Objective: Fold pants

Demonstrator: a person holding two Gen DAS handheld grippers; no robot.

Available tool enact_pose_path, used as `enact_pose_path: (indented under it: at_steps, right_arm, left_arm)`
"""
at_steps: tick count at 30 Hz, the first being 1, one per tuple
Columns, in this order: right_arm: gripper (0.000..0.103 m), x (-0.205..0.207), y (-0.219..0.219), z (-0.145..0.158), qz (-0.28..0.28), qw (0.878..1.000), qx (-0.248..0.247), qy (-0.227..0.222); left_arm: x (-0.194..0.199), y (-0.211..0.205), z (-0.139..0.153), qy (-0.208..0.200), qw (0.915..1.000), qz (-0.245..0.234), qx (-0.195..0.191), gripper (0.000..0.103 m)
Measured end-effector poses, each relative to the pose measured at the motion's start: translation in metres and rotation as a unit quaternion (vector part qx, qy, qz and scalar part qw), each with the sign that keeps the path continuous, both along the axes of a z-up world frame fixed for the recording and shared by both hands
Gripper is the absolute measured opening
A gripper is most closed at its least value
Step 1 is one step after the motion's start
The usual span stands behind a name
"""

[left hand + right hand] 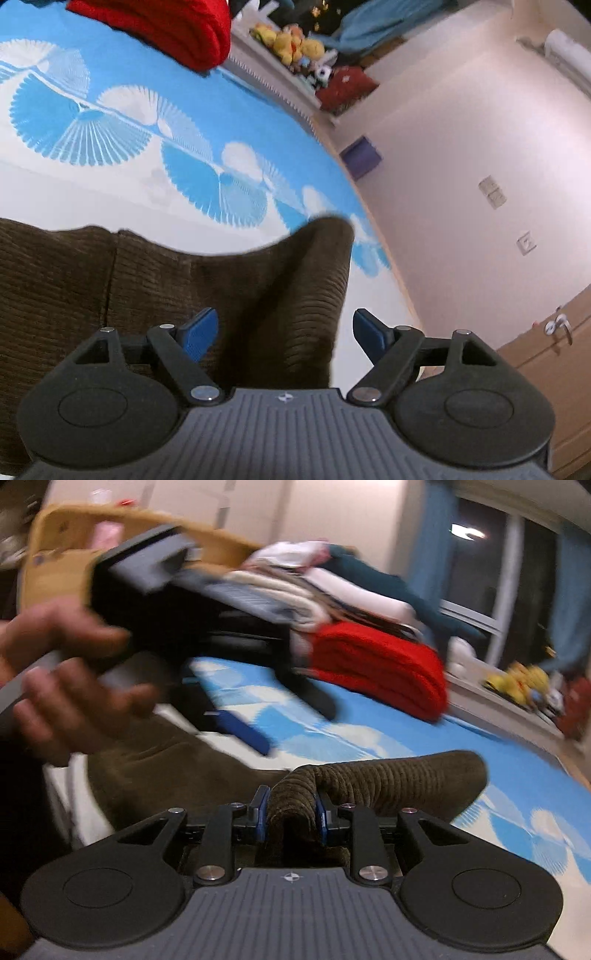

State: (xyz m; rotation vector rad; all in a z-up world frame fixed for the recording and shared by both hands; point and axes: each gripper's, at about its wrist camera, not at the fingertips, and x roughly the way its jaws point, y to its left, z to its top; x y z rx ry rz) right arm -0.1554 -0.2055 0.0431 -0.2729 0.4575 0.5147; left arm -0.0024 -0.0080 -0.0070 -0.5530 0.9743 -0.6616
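Blue and white bedding [110, 122] with a fan pattern covered the bed, and everything else sat around the brown corduroy pants [147, 295] spread on it. Beyond the pants, at the far side of the bed, lay a folded red garment [166, 29], and past that a shelf held yellow stuffed toys [291, 44]. To the right of the pants rose a pale wall with a switch plate [492, 192], and a wooden door with a metal handle [559, 326] stood lower down.

The left gripper [284, 332] hung over the pants with its blue pads [199, 336] spread wide; a raised fold of the pants stood up between them, and neither pad pressed it.

In the right wrist view, the right gripper [290, 814] was closed narrow on a bunched ridge of the pants [369, 779], with cloth squeezed between its fingers. Above and left of the pants, a blurred hand [70, 686] held the left gripper's dark body. Behind the red garment [380, 672], a pile of pale clothes [314, 590] was stacked.
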Motion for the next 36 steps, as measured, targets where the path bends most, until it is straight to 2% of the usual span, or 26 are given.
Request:
enact_pose_path:
  at_steps: [4,5,6,8,9,12,14,15,17,19,21,23,27,32,33,34,35,36]
  right_arm:
    - [0.026,-0.008,0.027,-0.007,0.057,0.998,-0.03,-0.005]
    - [0.026,-0.009,0.031,-0.008,0.067,0.997,-0.035,-0.004]
    - [0.026,-0.009,0.035,-0.01,0.076,0.996,-0.039,-0.001]
    - [0.026,-0.009,0.042,-0.011,0.086,0.995,-0.046,0.003]
    - [0.027,-0.008,0.043,-0.011,0.088,0.995,-0.046,0.009]
    - [0.033,-0.004,0.035,-0.005,0.088,0.995,-0.014,0.039]
    - [0.041,0.006,0.02,0.007,0.094,0.991,0.054,0.085]
    - [0.041,0.015,0.005,0.012,0.098,0.982,0.103,0.121]
    - [0.04,0.033,-0.023,0.022,0.101,0.954,0.211,0.187]
    - [0.04,0.045,-0.046,0.028,0.08,0.934,0.283,0.203]
    - [0.041,0.055,-0.062,0.026,0.045,0.919,0.329,0.213]
    - [0.045,0.068,-0.067,0.014,-0.005,0.917,0.334,0.22]
    - [0.045,0.085,-0.055,-0.014,-0.076,0.92,0.293,0.25]
    - [0.046,0.094,-0.027,-0.036,-0.078,0.912,0.276,0.292]
    - [0.048,0.095,-0.021,-0.04,-0.076,0.912,0.271,0.298]
    - [0.055,0.106,-0.016,-0.045,-0.076,0.912,0.265,0.304]
    - [0.062,0.109,-0.01,-0.048,-0.077,0.912,0.258,0.31]
    - [0.063,0.112,-0.004,-0.052,-0.079,0.911,0.25,0.317]
  left_arm:
    - [0.011,-0.022,-0.01,0.002,0.9996,-0.022,0.02,0.083]
    - [0.014,-0.028,-0.013,-0.005,0.9988,-0.019,0.044,0.076]
    - [0.015,-0.033,-0.014,-0.01,0.9971,-0.016,0.074,0.055]
    - [0.018,-0.042,-0.021,-0.01,0.9897,-0.021,0.141,0.023]
    - [0.019,-0.044,-0.024,-0.01,0.9868,-0.018,0.161,0.021]
    - [0.019,-0.038,-0.022,-0.019,0.9844,-0.012,0.175,0.019]
    - [0.015,-0.031,-0.015,-0.036,0.9812,-0.012,0.189,0.019]
    - [0.013,-0.024,-0.012,-0.042,0.9801,-0.006,0.194,0.019]
    - [0.01,-0.001,-0.007,-0.043,0.9797,0.02,0.195,0.019]
    - [0.007,0.032,-0.001,-0.037,0.9805,0.052,0.186,0.019]
    - [0.001,0.068,0.003,-0.033,0.9797,0.084,0.179,0.019]
    - [-0.003,0.104,0.008,-0.029,0.9765,0.119,0.177,0.018]
    - [-0.009,0.171,0.018,-0.029,0.9628,0.176,0.203,0.018]
    - [-0.01,0.235,0.014,-0.003,0.9462,0.234,0.224,0.02]
    - [-0.007,0.247,0.009,0.016,0.9426,0.251,0.22,0.024]
    - [-0.004,0.258,0.004,0.039,0.9396,0.265,0.213,0.028]
    - [0.001,0.264,-0.002,0.06,0.9366,0.274,0.21,0.041]
    - [0.004,0.27,-0.007,0.078,0.9335,0.279,0.211,0.061]
